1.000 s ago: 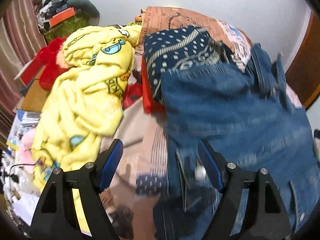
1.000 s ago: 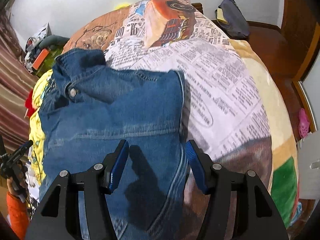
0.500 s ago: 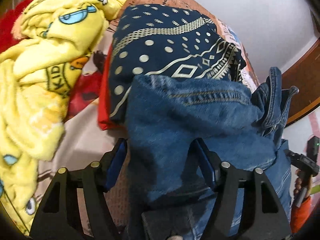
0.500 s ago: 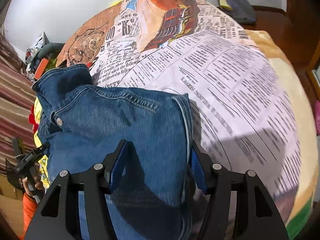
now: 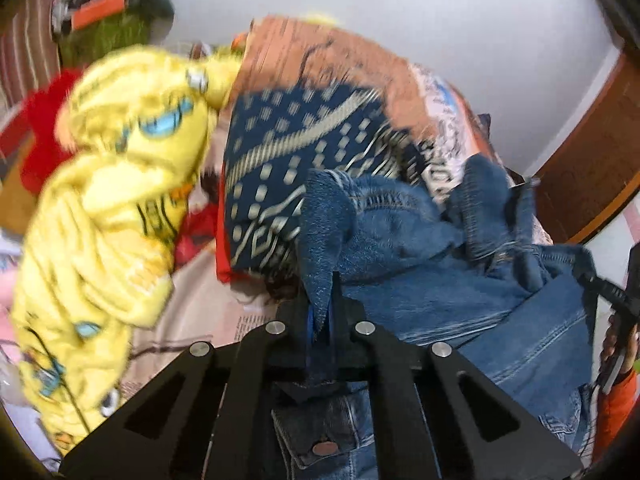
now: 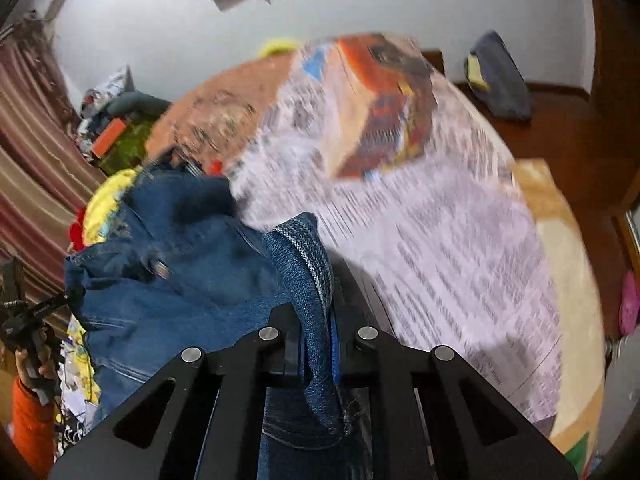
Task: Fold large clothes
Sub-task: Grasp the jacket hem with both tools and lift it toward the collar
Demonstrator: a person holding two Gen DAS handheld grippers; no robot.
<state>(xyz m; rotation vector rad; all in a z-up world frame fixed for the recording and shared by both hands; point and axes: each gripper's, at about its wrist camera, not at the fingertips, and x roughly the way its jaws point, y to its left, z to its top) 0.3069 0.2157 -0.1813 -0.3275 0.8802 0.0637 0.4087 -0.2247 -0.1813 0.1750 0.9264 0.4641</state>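
Denim jacket [image 5: 460, 280] | both hand-held grippers, left [image 5: 320, 320] and right [image 6: 316, 320], open a moment ago, now clamped on its edges | lifting off bed [image 6: 460, 240] | fold under way

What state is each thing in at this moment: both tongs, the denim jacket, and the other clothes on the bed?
Left tongs: shut on a fold of denim.
Right tongs: shut on a seamed denim edge.
Blue denim jacket: bunched, pinched at two spots.
Navy patterned cloth: folded, lying beyond the jacket.
Yellow cartoon-print fleece: crumpled in a heap.
Newspaper-print bedsheet: spread over the bed.
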